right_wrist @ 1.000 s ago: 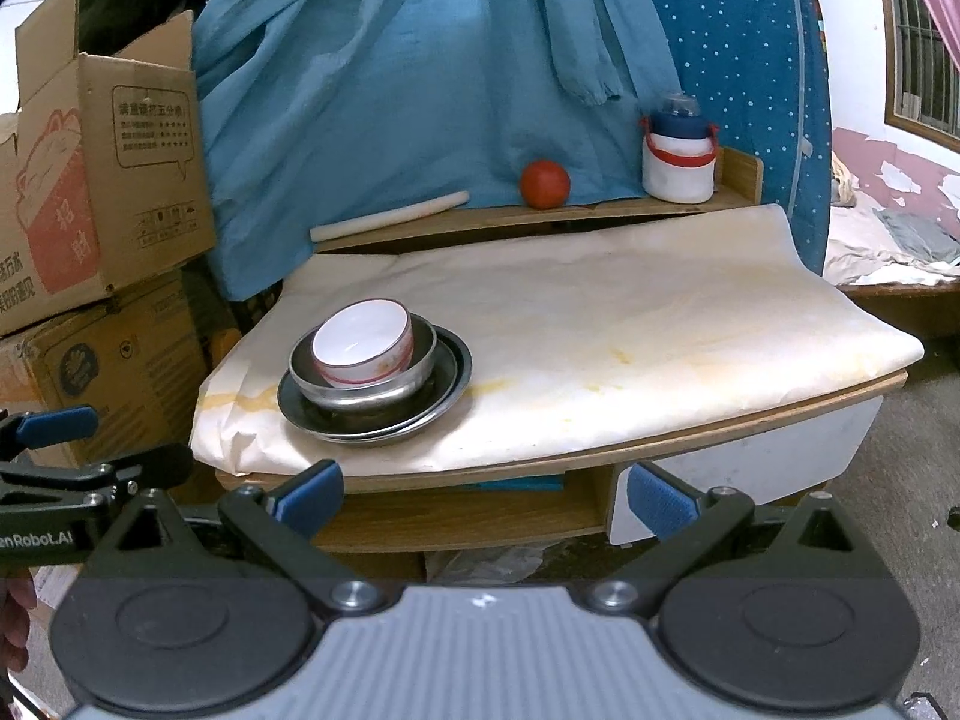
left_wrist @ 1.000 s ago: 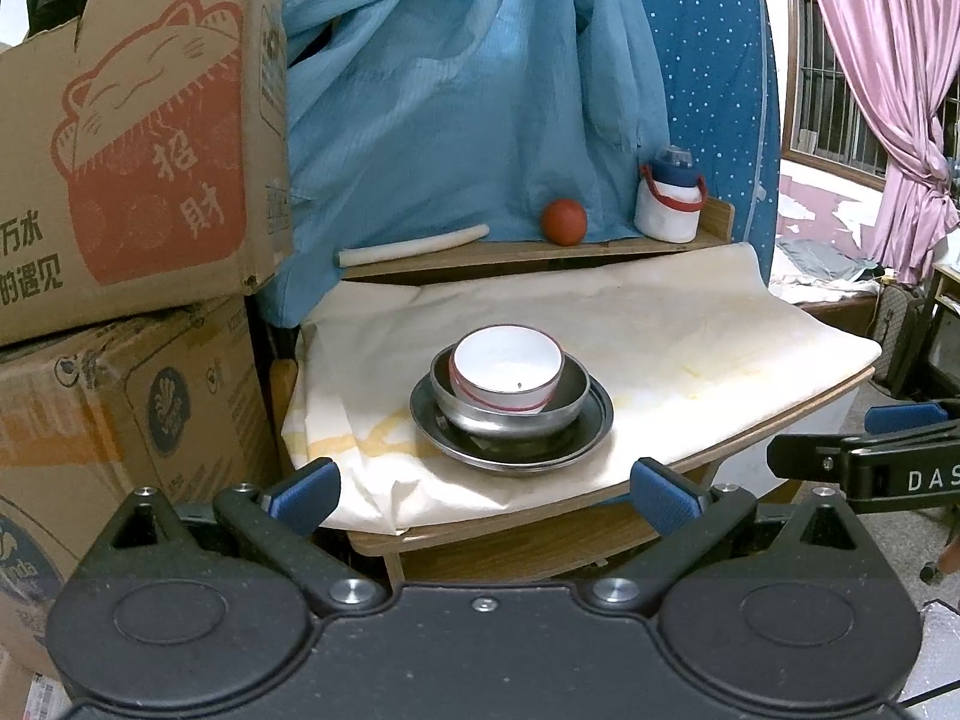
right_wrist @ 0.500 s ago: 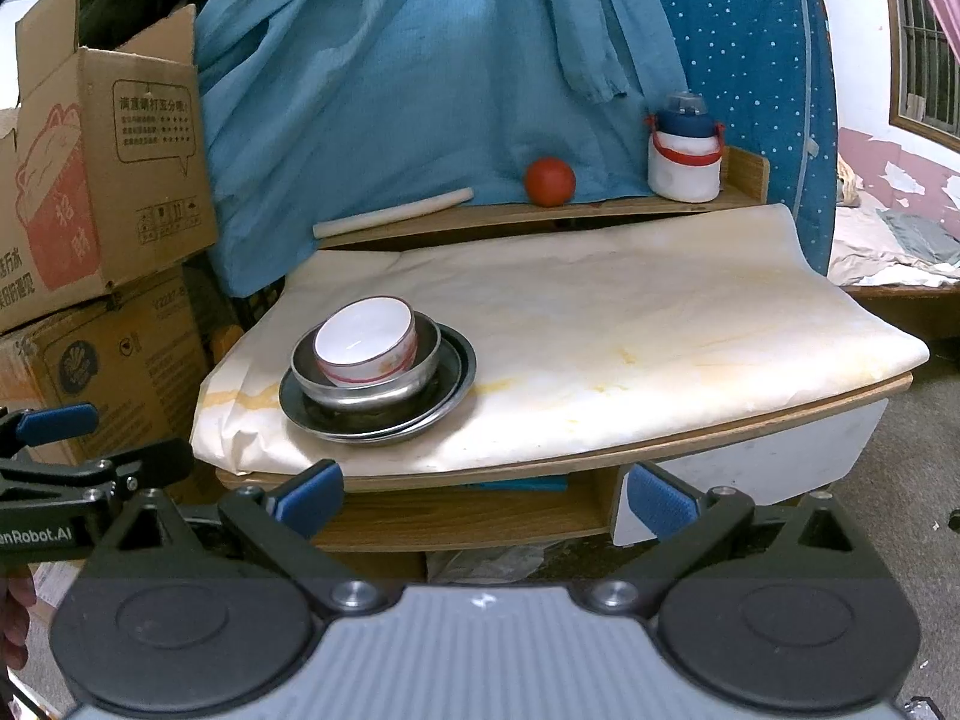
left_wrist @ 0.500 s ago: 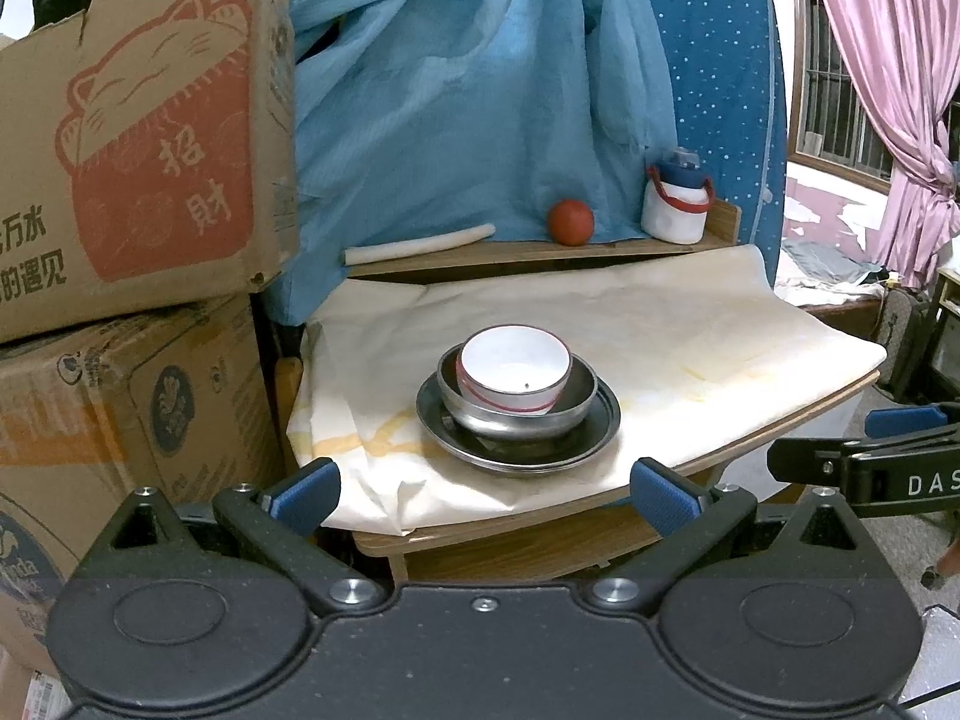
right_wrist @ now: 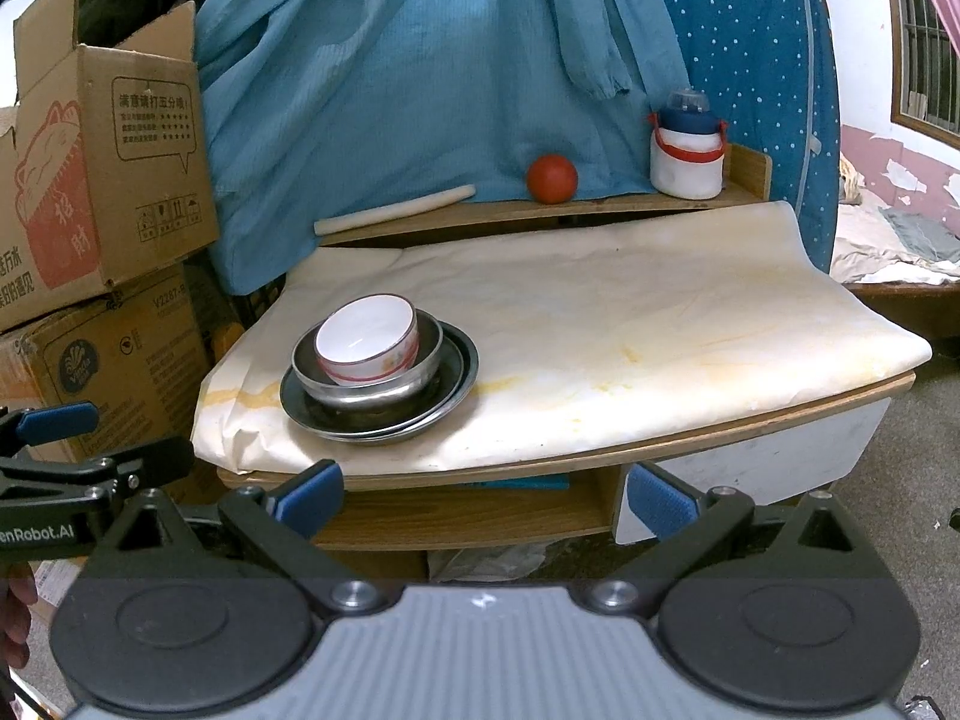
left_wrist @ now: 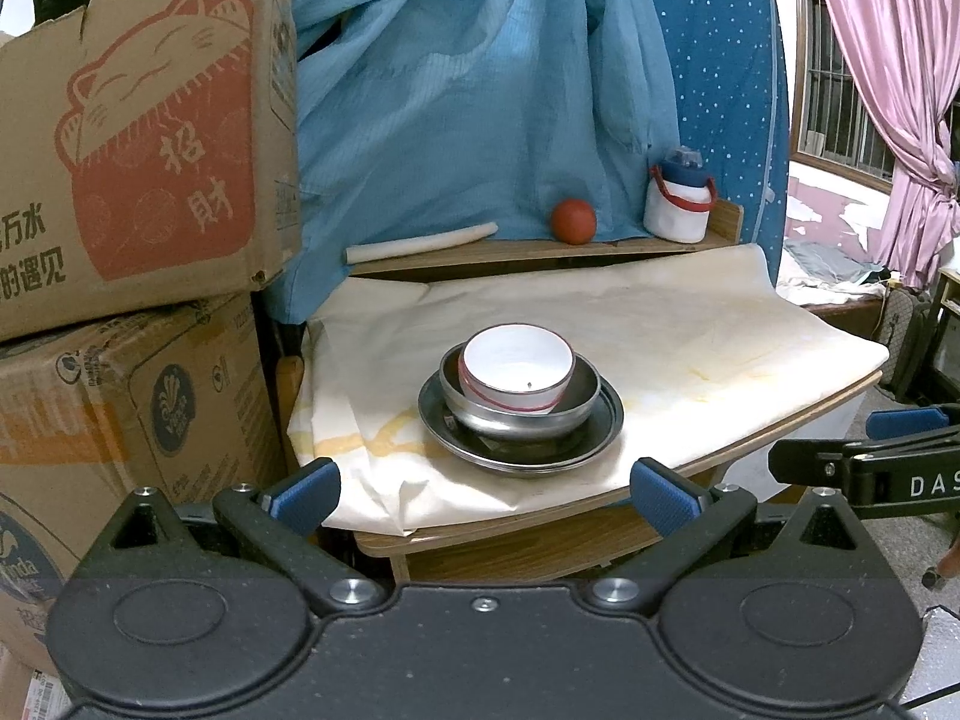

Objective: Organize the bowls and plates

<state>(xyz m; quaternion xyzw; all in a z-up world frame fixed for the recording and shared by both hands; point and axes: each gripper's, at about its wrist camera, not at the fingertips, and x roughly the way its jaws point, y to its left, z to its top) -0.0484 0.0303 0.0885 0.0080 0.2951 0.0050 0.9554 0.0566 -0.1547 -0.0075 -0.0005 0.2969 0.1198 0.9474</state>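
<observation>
Currently, both grippers are held short of the table's front edge, and neither touches any dish. The left gripper (left_wrist: 486, 483) has its jaws spread wide and empty, with the blue pads (left_wrist: 306, 489) well apart. The right gripper (right_wrist: 483, 495) is likewise released, jaws wide and holding nothing. The dishes form a single nested stack near the front left part of the table (right_wrist: 690, 438), which is covered by a stained cream sheet (right_wrist: 630, 312). A white bowl (left_wrist: 517, 367) with a red band sits tilted inside a steel bowl (left_wrist: 522, 414), which rests on a steel plate (left_wrist: 521, 450). In the right wrist view the plate rim appears doubled; whether there are two plates cannot be told. On the raised ledge behind the table lie a pale rolled item (right_wrist: 396, 210), a red ball (right_wrist: 552, 179) and a white jug (right_wrist: 686, 163) with a blue lid. Stacked cardboard boxes (left_wrist: 132, 138) stand to the left of the table, and blue fabric (left_wrist: 468, 90) hangs behind it.
</observation>
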